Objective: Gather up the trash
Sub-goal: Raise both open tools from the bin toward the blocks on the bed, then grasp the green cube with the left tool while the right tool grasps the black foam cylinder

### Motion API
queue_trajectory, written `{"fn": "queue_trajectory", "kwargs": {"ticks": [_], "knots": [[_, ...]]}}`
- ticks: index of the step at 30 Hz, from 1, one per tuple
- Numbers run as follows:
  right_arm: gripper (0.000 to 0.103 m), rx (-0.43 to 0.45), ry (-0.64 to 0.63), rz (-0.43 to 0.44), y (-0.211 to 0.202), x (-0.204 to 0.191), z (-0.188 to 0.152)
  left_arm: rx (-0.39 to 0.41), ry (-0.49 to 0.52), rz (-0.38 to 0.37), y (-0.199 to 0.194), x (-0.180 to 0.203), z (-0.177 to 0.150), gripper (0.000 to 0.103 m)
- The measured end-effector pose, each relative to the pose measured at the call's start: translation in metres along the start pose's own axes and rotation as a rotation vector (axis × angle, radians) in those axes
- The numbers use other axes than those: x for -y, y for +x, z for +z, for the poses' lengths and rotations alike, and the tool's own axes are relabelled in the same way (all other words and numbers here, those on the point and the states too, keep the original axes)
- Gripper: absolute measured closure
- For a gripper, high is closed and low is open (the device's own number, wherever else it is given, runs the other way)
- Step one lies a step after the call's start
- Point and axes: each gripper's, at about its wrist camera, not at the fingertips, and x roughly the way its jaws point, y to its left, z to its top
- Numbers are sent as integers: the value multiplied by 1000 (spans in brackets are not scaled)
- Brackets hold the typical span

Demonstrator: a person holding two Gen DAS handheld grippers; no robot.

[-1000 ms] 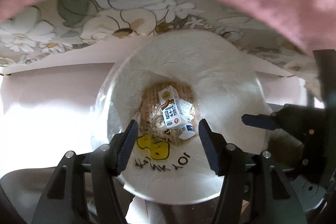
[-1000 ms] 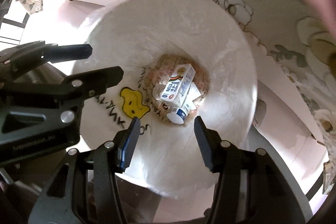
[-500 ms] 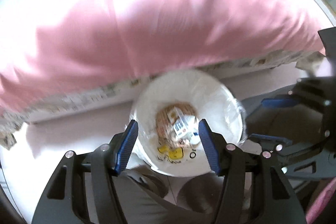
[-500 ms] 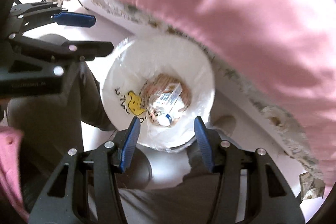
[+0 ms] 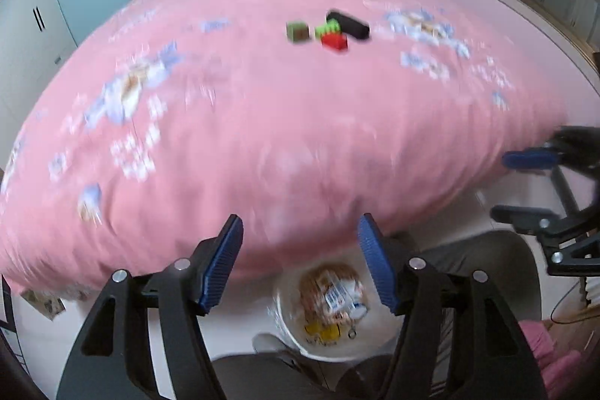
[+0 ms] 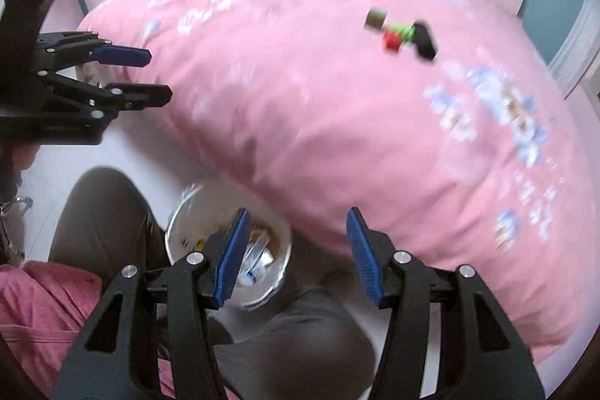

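Step in hand, as judged: between deposits, both tools raised above the bin and turned toward the bed for the next pickup. Left gripper (image 5: 300,263): jaws spread wide, nothing between them. Right gripper (image 6: 296,257): jaws likewise wide apart and empty. White trash bin (image 5: 288,325): on the floor at the foot of the bed, between the person's legs, low in both views; in the left view it lies below and between the left jaws, in the right view it is partly behind the left-hand blade of the right jaws. Contents: a milk carton (image 5: 337,297) with blue print, lying on brownish paper or wrappers; other pieces are too blurred to name. Pink bedspread (image 5: 262,119): covers the bed, fills most of both views. Remaining items on the bed, well apart from both sets of jaws, toward the far side: a brown-green cube (image 5: 298,32), a green block (image 5: 327,27), a red block (image 5: 334,42) and a black oblong object (image 5: 348,24), the last three clustered close, possibly touching. Motion blur makes it unclear whether these are trash or toys; probably the next targets. Next move calls for: a long reach across the bedspread, jaws kept open, closing on one piece of the cluster without scattering the rest, then a carry back to the bin.
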Motion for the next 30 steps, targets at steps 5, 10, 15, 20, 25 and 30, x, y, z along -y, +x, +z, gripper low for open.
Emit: {"fn": "queue_trajectory", "kwargs": {"ticks": [5,10,15,20,25,30], "knots": [[49,59,-15,-42,-26,22,29,43,13,18,0,-11,44,37],[49,92,-10,-60,-33,47,62,55,34,18,11,-17,80,37],[49,103,15,-78,-27,77,96,74,61,31,32,-22,117,37],[49,95,53,-91,-4,110,127,66,85,30,67,-29,151,37],[49,74,79,-99,32,140,153,54,108,-22,103,-31,178,37],[49,37,111,-80,77,163,173,45,143,-53,142,-31,203,37]]}}
